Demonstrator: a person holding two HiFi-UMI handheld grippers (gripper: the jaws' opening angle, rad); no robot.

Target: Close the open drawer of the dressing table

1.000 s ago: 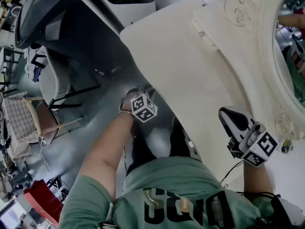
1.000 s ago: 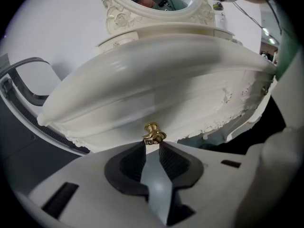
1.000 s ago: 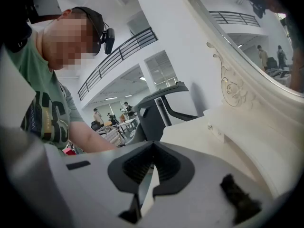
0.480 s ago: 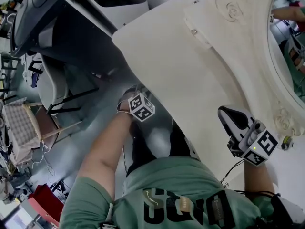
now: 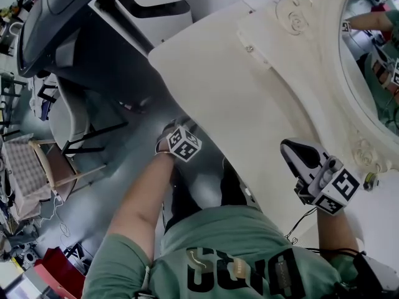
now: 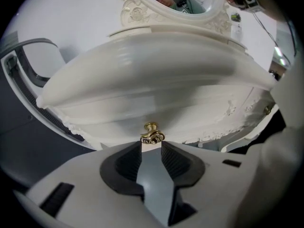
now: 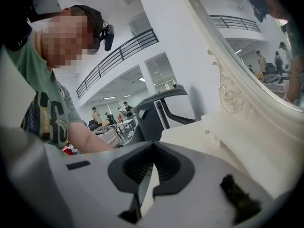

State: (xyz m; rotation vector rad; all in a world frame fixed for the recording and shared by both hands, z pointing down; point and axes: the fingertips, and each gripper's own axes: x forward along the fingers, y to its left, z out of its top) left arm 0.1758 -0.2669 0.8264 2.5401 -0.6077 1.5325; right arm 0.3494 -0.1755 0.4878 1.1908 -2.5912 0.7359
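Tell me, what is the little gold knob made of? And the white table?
The knob looks like polished brass-coloured metal: it glints gold. The dressing table looks like glossy cream-painted wood or moulded resin with carved trim; the paint hides which.

We find the head view dim and bluish, our two gripper views brighter, black fisheye corners, lamp glare at twelve o'clock in the oval cream-framed mirror (image 6: 190, 4), cream carved dressing table (image 6: 152, 75) motion-smeared.
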